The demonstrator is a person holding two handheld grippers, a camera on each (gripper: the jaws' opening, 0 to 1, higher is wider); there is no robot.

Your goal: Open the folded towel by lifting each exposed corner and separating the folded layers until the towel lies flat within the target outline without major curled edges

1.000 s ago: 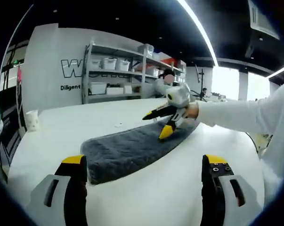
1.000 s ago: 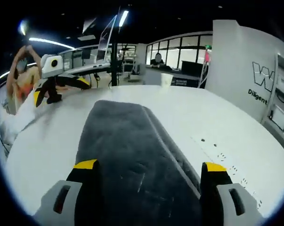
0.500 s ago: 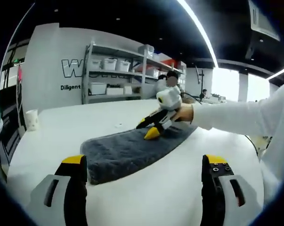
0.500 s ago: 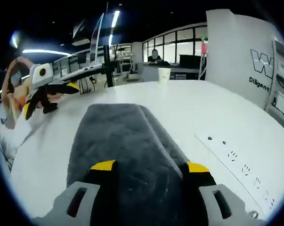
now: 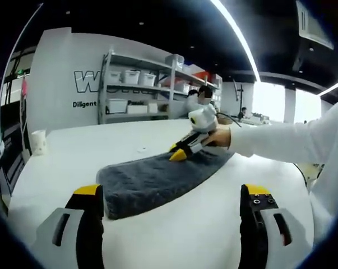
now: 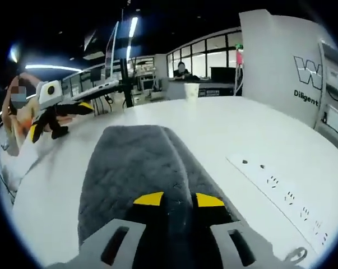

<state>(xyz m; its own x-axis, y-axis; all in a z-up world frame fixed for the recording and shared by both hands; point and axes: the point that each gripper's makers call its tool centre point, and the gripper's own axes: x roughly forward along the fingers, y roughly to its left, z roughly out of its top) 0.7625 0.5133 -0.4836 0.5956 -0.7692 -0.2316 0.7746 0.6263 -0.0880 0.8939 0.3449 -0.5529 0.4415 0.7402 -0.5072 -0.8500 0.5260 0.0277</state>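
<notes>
I see the folded grey towel (image 5: 157, 179) lying as a long strip on the white tabletop (image 5: 73, 162), running from near my left gripper (image 5: 171, 196) away toward the right one.

Left gripper view: my left gripper's jaws stand wide apart, yellow-tipped, with nothing between them. They sit just short of the towel's near end, not touching it. At the far end, the right gripper (image 5: 177, 154) is held by a hand (image 5: 220, 135) in a white sleeve (image 5: 292, 140). Its yellow tips are drawn close together and press down on the towel's upper layer.

Right gripper view: the right gripper (image 6: 177, 199) has its jaws nearly closed, pinching a raised ridge of the towel (image 6: 135, 162) between the two yellow tips. The fold line runs lengthwise up the middle of the cloth. The left gripper (image 6: 51, 115) shows at far left, off the towel, over the tabletop edge.

A paper cup (image 5: 38, 143) stands on the tabletop, well apart from the towel. A shelving rack (image 5: 138, 84) with white bins lines the back wall. A row of small marks (image 6: 275, 182) shows on the tabletop beside the towel; whether they belong to the target outline I cannot tell.
</notes>
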